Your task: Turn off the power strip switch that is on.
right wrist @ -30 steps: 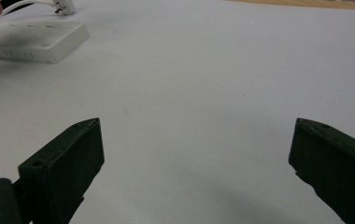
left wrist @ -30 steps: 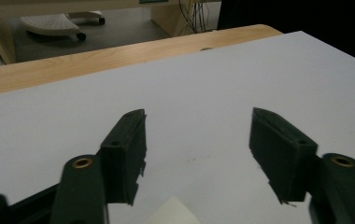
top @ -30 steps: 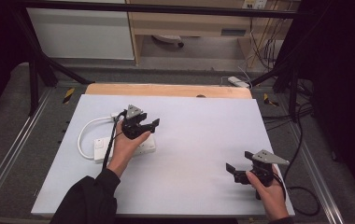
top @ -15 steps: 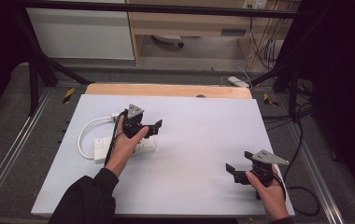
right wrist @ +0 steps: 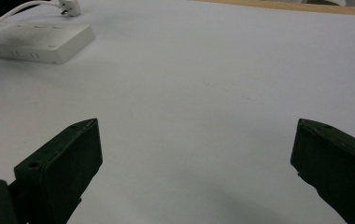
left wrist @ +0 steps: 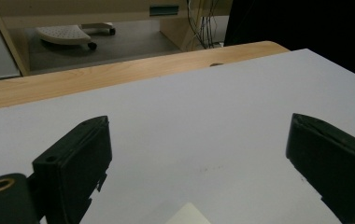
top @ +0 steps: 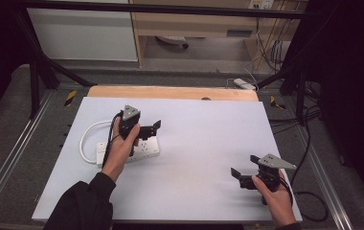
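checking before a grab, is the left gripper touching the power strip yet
Cannot tell. In the high view the left gripper overlaps the power strip, hiding any gap; its jaws are open.

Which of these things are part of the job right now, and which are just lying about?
Likely in the job:
- power strip with its white cord, under the open left gripper
- right gripper, open, over the bare white tabletop

Just lying about:
- second power strip on the floor past the table
- wheeled base beneath the desk
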### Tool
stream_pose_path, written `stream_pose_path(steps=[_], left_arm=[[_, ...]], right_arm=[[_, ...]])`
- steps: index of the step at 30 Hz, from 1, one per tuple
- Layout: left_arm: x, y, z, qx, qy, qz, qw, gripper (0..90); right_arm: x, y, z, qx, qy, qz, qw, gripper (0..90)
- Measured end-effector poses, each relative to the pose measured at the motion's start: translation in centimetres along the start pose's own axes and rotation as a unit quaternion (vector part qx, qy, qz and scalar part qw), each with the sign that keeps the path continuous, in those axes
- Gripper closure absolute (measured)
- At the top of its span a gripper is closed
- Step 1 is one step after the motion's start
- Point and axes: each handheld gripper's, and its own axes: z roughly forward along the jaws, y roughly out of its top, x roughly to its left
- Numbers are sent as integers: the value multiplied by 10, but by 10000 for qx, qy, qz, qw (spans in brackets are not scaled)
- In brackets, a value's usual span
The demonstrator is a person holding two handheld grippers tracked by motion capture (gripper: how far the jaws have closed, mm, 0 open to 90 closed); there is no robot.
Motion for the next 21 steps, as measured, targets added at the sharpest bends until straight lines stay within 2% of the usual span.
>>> stream_pose_path(steps=[8, 14, 21], left_arm=[[1, 7, -14, -44, -94, -4, 9999, 62], [7, 10, -26, -61, -118, -177, 9998, 60], [15, 12, -44, -92, -110, -212, 9997, 59]], right_arm=[[2, 1, 0, -28, 30, -51, 10000, 24], [2, 1, 0, -72, 75, -71, 9999, 22], [2, 1, 0, -45, 47, -86, 9999, 21]])
